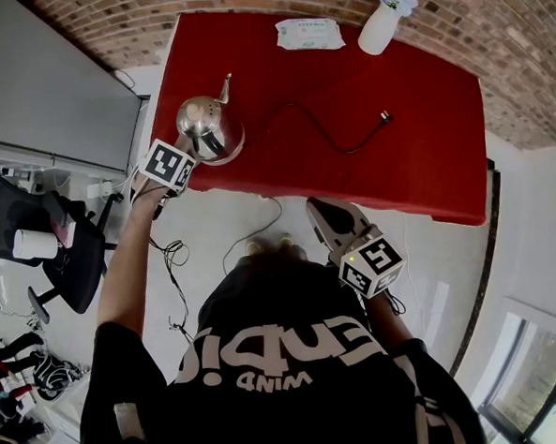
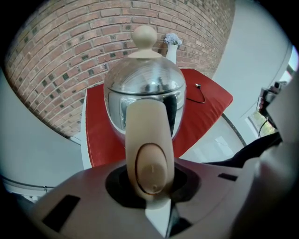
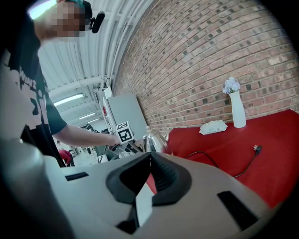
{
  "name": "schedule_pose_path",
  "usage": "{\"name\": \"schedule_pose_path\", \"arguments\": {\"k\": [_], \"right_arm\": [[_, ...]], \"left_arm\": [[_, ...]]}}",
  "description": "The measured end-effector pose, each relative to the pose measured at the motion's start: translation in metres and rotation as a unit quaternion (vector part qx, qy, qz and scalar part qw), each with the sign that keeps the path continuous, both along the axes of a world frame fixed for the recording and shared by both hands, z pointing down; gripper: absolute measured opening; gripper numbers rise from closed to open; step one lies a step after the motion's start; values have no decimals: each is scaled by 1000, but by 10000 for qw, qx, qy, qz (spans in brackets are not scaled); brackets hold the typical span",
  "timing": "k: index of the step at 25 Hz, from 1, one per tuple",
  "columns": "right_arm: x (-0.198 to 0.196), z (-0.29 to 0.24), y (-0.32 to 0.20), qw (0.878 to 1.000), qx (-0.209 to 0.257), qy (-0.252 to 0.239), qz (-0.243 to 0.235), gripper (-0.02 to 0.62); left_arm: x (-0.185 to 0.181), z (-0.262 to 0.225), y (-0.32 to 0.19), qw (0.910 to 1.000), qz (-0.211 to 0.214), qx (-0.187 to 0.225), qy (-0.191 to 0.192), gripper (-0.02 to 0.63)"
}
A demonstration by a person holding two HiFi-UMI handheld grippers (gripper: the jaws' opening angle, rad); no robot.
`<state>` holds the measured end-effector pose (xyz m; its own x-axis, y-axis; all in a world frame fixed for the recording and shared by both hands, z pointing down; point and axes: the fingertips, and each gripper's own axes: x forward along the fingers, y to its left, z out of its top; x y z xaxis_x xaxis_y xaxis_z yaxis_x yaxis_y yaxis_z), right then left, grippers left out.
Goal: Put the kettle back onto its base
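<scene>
Your left tongs [image 2: 149,181] clamp the kettle [image 1: 203,123] by its handle [image 2: 148,140]. Right tongs [image 3: 148,179] are closed and empty. Kettle looks seated on its base [image 1: 235,146], at the tabletop's [image 1: 422,114] near-left corner. Check it sits flat, then open wide and back straight off.

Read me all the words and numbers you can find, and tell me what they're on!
"WIND": small white letters on the person's black shirt, upside down in the head view.
Big white letters above it: too bent to read surely.
Wipes pack: print too small.
Cube on left tool, cube on right tool: square patterns, no words.
Kettle: no writing shows.
</scene>
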<state>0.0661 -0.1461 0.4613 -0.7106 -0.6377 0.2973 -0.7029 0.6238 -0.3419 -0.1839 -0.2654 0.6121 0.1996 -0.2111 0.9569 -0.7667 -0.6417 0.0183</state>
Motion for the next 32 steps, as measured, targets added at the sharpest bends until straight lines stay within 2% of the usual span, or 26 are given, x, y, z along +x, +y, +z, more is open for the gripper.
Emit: {"name": "schedule_pose_path", "arguments": {"k": [7, 12, 25, 32], "right_arm": [[4, 0, 3, 10000, 1, 1, 9, 23], [3, -3, 8, 10000, 43, 5, -6, 23], [4, -5, 14, 9999, 86, 5, -64, 23], [-8, -11, 14, 9994, 183, -27, -291, 23]], "left_arm": [[5, 0, 3, 9999, 27, 63, 130, 97], [4, 2, 4, 9995, -157, 104, 237, 186], [2, -29, 1, 9972, -213, 663, 273, 196], [-9, -81, 5, 9903, -401, 1282, 350, 196]]}}
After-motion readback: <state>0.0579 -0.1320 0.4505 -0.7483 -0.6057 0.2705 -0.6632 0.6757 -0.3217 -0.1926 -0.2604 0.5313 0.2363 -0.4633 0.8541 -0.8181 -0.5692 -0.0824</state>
